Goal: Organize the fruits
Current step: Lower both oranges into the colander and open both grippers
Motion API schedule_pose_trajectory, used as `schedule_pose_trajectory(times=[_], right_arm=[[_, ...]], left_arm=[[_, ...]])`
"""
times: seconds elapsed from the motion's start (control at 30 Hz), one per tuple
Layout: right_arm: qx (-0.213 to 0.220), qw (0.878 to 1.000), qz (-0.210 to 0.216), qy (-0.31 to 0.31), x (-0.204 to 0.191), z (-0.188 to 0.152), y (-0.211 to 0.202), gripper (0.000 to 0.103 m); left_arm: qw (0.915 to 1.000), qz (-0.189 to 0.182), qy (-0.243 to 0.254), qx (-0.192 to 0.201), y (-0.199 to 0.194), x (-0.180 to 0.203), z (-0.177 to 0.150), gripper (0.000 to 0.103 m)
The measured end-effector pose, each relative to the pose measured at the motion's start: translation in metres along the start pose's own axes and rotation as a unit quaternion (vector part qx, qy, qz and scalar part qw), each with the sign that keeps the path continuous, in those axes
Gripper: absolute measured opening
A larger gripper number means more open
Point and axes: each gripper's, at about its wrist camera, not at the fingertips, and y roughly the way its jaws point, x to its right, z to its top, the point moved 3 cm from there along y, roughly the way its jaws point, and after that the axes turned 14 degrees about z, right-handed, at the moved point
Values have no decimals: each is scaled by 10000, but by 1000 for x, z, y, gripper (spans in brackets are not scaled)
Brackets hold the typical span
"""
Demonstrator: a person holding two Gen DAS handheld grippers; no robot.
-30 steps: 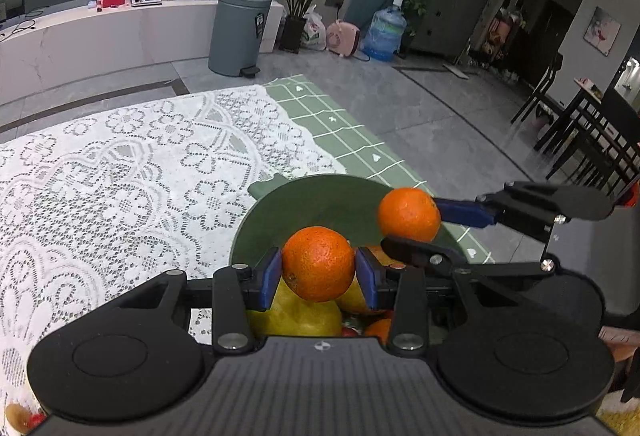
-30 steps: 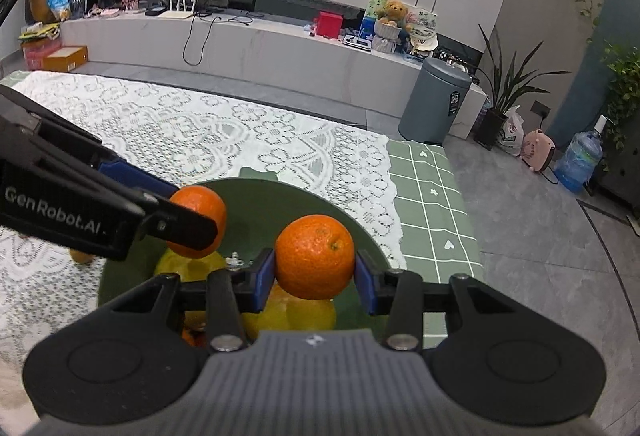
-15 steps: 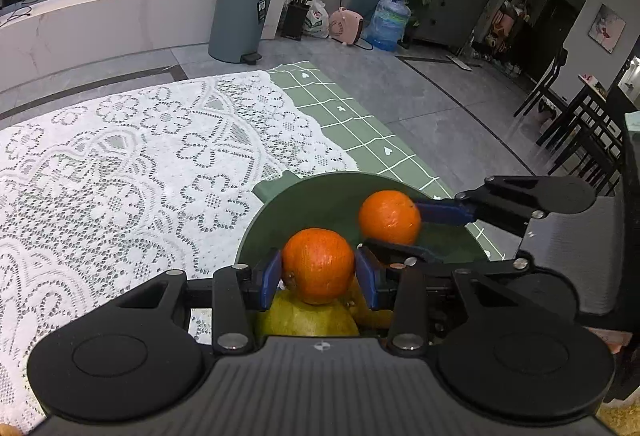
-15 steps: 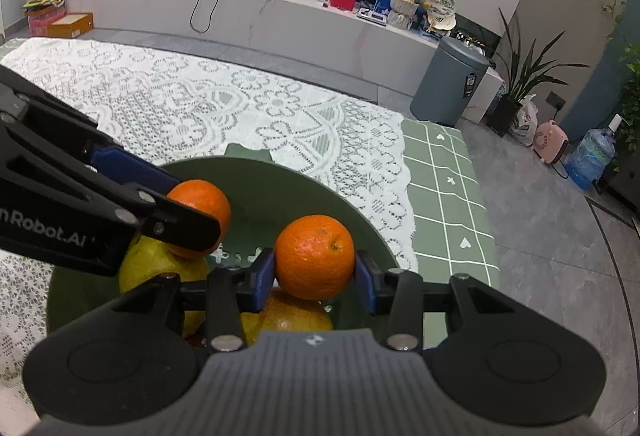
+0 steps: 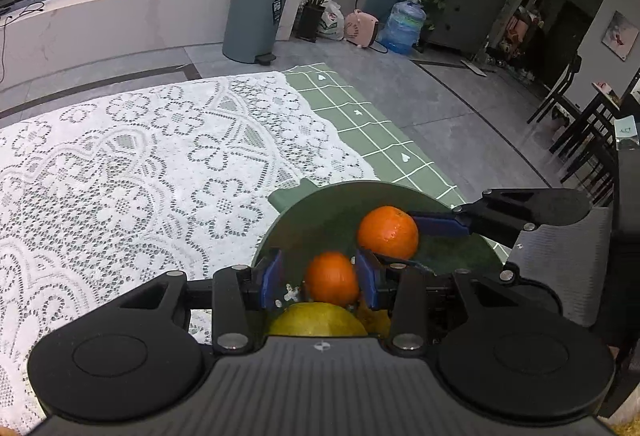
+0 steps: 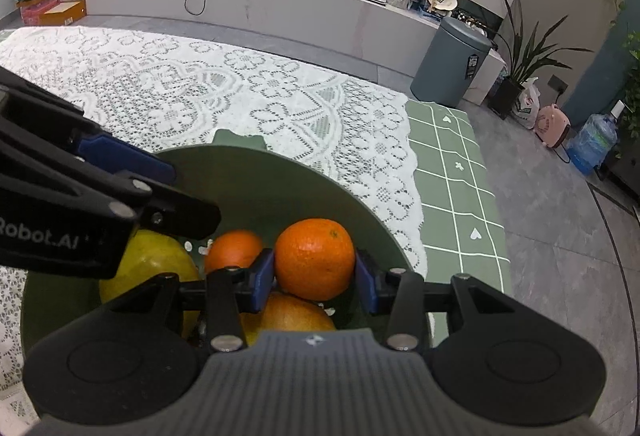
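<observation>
Left wrist view: left tongs (image 5: 318, 282) stand part open, blue pads apart with a small round orange tangerine (image 5: 331, 278) between them; the right pad looks to touch it, the left pad shows a clear gap, so likely released and resting in the round dark green bowl (image 5: 304, 212) on top of a yellow-green pear-like fruit (image 5: 318, 319). Right tongs (image 5: 408, 232) reach in from the right, a second larger tangerine (image 5: 387, 233) at their tips over the bowl. Right wrist view: right tongs (image 6: 315, 276) clamp the larger tangerine (image 6: 315, 258) on both sides, held above an orange fruit (image 6: 286, 312) in the bowl (image 6: 320, 188); small tangerine (image 6: 234, 250) sits beside it, yellow fruit (image 6: 150, 260) further left. Tangerines: light, soft skin, round, will roll off the pile; take across the widest middle, gentle squeeze. In the way: the left tongs' black arm (image 6: 100, 196) crosses the bowl, crowded pile. White lace cloth (image 6: 200, 88) covers the counter, green checked cloth (image 6: 452, 172) at its edge.
</observation>
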Motion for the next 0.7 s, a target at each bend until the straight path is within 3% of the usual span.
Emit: schedule_pose_trajectory(times=[0.33,0.5,0.7], right_arm=[[15,9997,-125,-223,-8,2,-10,46],[35,9994,-205,-262,-11,3,-21,54],[22,9989,-344,-307,-21,0,-37,70]], left_arm=[[9999,50,121,-32,-2,3,-5,52],[9997,98,124,194,-14,4,-5,66],[9991,118,127,383,-32,8,-6,73]])
